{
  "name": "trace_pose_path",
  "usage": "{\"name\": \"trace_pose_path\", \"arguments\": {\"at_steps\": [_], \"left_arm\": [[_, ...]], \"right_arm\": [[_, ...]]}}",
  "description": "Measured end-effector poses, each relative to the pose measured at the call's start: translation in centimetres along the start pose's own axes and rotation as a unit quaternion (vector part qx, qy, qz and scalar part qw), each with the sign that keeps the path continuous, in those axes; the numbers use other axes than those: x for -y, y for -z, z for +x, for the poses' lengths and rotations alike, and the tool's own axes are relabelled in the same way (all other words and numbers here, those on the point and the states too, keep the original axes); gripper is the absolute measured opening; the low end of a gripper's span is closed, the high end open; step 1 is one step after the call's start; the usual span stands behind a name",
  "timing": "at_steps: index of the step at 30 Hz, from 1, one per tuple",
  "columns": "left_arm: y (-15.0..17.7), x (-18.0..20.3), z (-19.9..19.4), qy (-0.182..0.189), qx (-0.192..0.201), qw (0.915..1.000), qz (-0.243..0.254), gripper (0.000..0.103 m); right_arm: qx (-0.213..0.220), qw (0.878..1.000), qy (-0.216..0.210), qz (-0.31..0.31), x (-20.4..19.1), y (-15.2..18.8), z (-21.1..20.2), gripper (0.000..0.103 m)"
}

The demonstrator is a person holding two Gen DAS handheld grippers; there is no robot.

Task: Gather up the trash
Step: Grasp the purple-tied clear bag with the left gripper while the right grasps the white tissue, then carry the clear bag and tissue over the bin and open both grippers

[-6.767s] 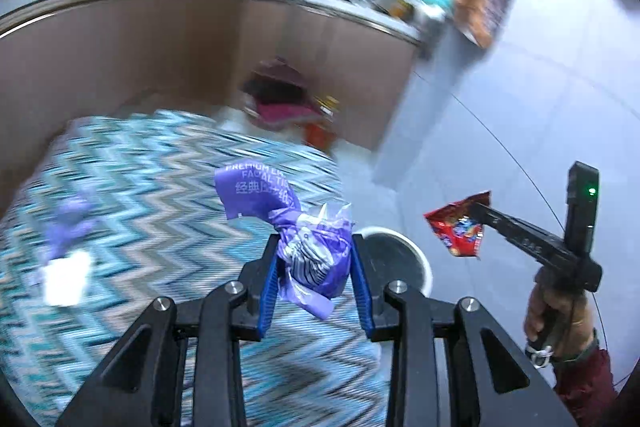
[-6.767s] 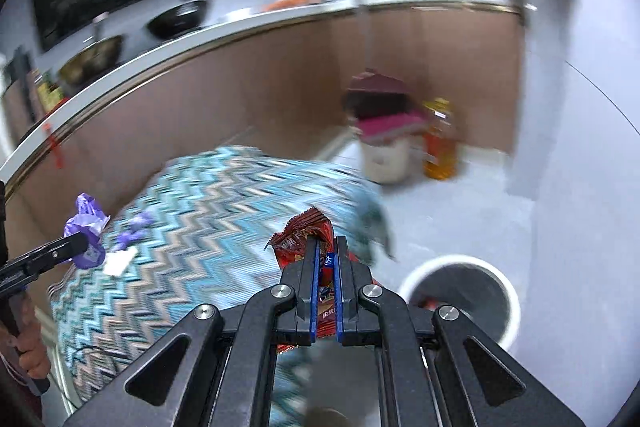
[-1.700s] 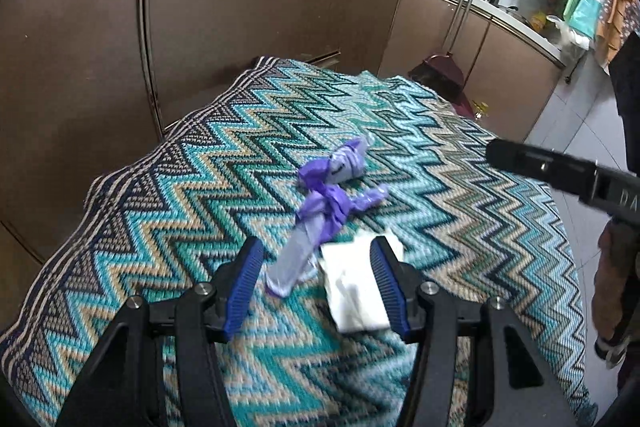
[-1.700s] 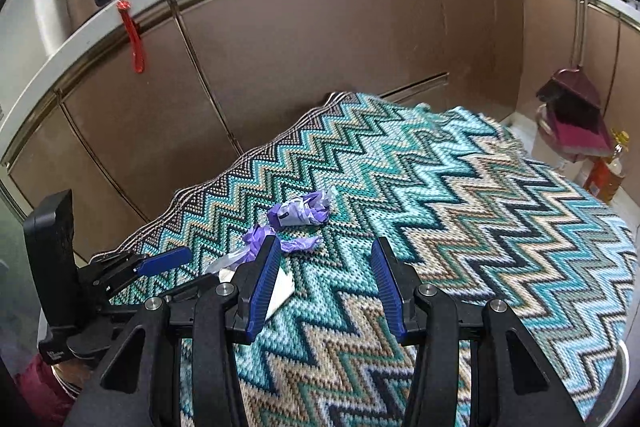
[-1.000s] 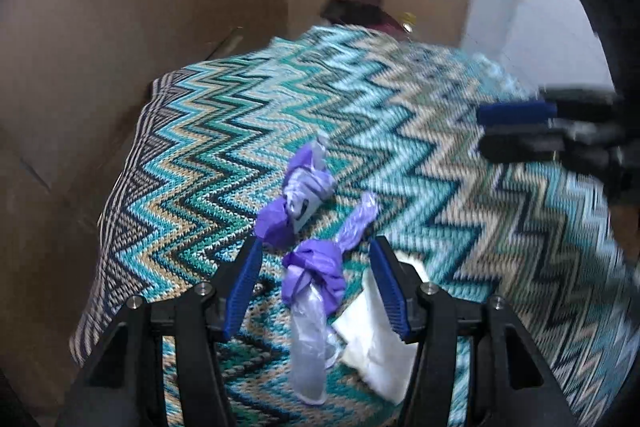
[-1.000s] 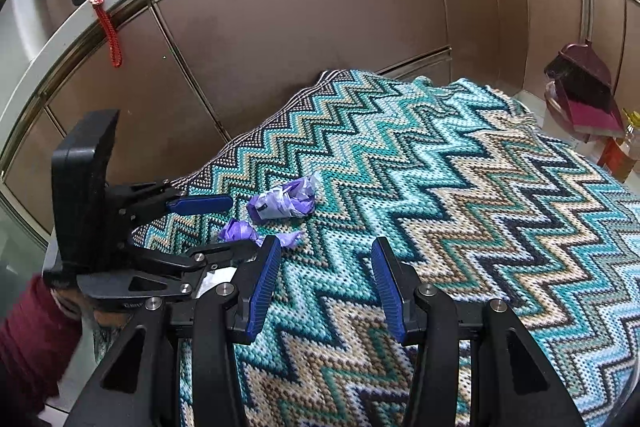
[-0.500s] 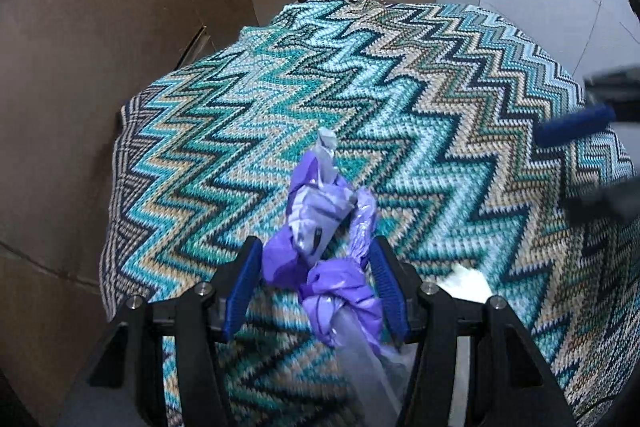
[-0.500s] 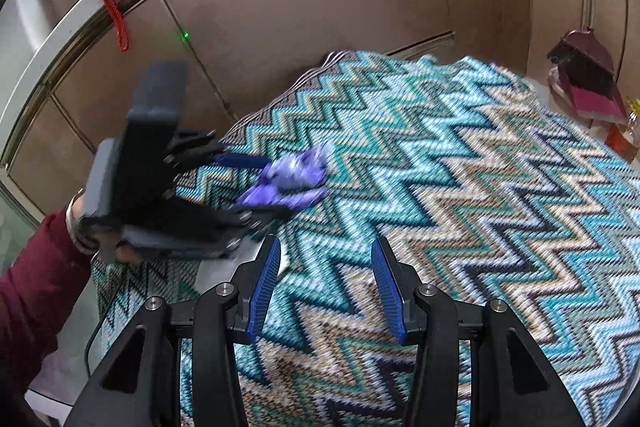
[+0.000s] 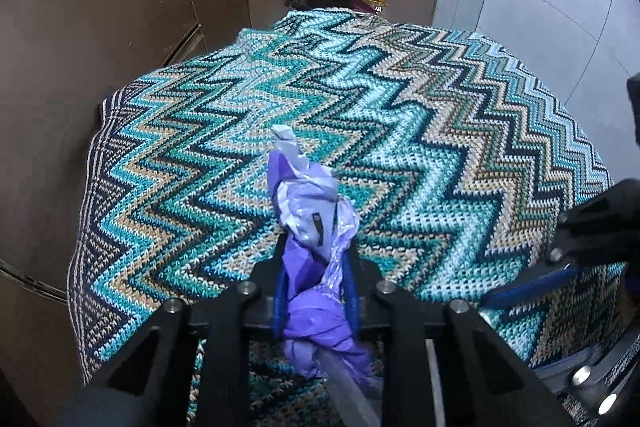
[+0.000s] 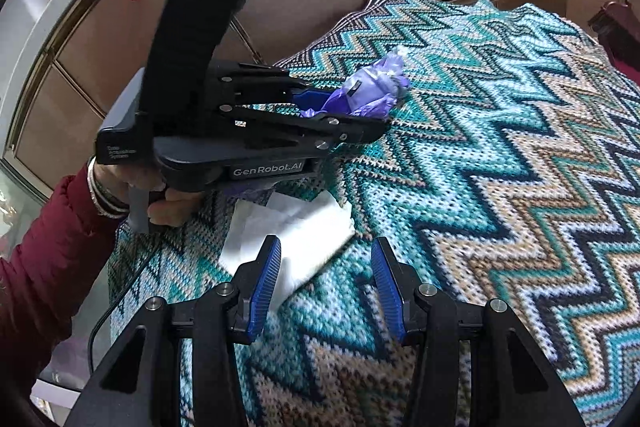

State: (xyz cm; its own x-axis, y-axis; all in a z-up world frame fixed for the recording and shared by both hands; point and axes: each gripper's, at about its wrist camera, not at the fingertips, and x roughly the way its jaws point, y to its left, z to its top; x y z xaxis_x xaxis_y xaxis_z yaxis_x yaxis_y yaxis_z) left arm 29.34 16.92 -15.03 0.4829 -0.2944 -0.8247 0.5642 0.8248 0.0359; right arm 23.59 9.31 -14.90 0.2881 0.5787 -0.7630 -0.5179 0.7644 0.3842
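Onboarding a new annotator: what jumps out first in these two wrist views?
The left tool has just been closing and now pinches a twisted bundle of purple plastic wrappers at the near edge of the teal zigzag cloth. The right tool hangs open just above a white tissue lying on the same cloth, below the left tool. Brown cabinet fronts stand behind.

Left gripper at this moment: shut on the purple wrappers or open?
Shut on them: the left gripper has just closed, its blue fingers pressing the purple wrappers.
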Motion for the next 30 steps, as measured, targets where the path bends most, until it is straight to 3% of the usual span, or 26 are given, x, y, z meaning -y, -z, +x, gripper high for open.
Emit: {"name": "trace_pose_path", "arguments": {"at_steps": [1,3,4,11,17,23,30], "left_arm": [[0.0,0.1,0.0,-0.003,0.001,1.0000,0.001,0.019],[-0.1,0.4,0.0,-0.011,0.004,0.9999,-0.002,0.018],[-0.1,0.5,0.0,-0.013,0.006,0.9999,-0.008,0.018],[0.3,1.3,-2.4,-0.017,0.017,0.9991,-0.035,0.017],[-0.2,4.7,-6.2,-0.021,0.039,0.9980,-0.045,0.016],[-2.5,12.3,-9.1,0.006,0.072,0.9969,-0.031,0.016],[-7.3,23.8,-8.1,0.074,0.082,0.9937,0.018,0.016]], "right_arm": [[-0.001,1.000,0.001,-0.002,-0.1,0.0,0.3,0.043],[0.002,1.000,0.007,-0.011,-0.3,0.0,0.6,0.023],[0.001,1.000,0.001,-0.005,-0.1,0.0,0.6,0.008],[0.023,1.000,-0.012,0.015,0.9,1.2,-2.2,0.004],[0.062,0.998,0.001,0.025,2.3,3.6,-8.1,0.004],[0.112,0.991,0.051,0.055,6.1,8.4,-16.3,0.004],[0.163,0.966,0.153,0.130,13.4,15.8,-26.5,0.004]]}}
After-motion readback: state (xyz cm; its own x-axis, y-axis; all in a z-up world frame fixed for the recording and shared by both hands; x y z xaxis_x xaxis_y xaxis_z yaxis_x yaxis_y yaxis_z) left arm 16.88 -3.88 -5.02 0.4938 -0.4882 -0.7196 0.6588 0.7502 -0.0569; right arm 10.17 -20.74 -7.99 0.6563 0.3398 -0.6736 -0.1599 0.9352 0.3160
